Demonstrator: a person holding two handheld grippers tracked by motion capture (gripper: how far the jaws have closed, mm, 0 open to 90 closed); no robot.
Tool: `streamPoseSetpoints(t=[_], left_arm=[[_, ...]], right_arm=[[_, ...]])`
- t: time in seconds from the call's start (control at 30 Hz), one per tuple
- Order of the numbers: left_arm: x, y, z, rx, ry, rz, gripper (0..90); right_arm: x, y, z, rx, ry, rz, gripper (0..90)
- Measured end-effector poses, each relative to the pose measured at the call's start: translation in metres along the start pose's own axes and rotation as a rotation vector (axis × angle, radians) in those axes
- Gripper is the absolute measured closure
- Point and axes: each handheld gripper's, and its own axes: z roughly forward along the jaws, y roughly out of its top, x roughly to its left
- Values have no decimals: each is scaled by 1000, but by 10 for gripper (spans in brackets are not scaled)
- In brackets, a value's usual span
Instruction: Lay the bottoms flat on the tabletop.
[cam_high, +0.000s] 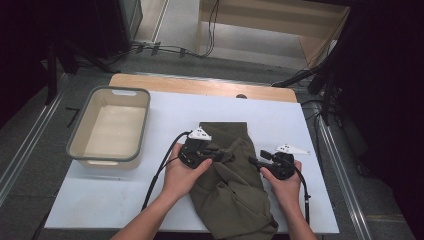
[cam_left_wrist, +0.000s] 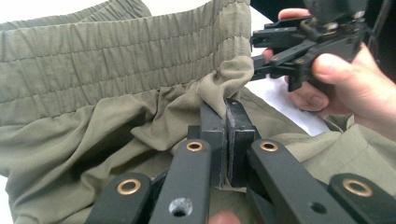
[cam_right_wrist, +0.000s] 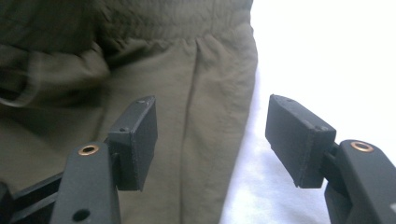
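A crumpled olive-green garment with an elastic waistband lies on the white tabletop, right of centre. My left gripper is shut on a fold of its fabric near the waistband, and the pinched cloth rises between the pads. My right gripper stands open just to the right, its jaws pointing toward the left gripper. In the right gripper view its jaws straddle the garment's edge with nothing pressed between them. A hand holds each gripper.
A beige tub with a grey rim stands empty at the table's left. Bare white tabletop lies right of the garment. Beyond the far wooden edge are cables, stands and floor.
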Motion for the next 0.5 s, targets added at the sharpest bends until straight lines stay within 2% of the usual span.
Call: streamPoseSetpoints(t=[0.1,0.17,0.37,0.43,0.5], left_arm=[[3,-4,-3,-10,1,-12,869],[4,-6,-5,-13,4,-12,869],[5,-9,-11,-25,5,-14,869],[5,-9,-15,-33,8,-11,870],[5,-9,-17,-37,7,-10,870]], right_arm=[[-1,0,6,35,-38,0,325],[-1,1,9,53,-43,5,325],[7,5,17,73,-67,-39,332],[12,5,19,78,-88,-64,379],[18,4,20,83,-92,-92,463]])
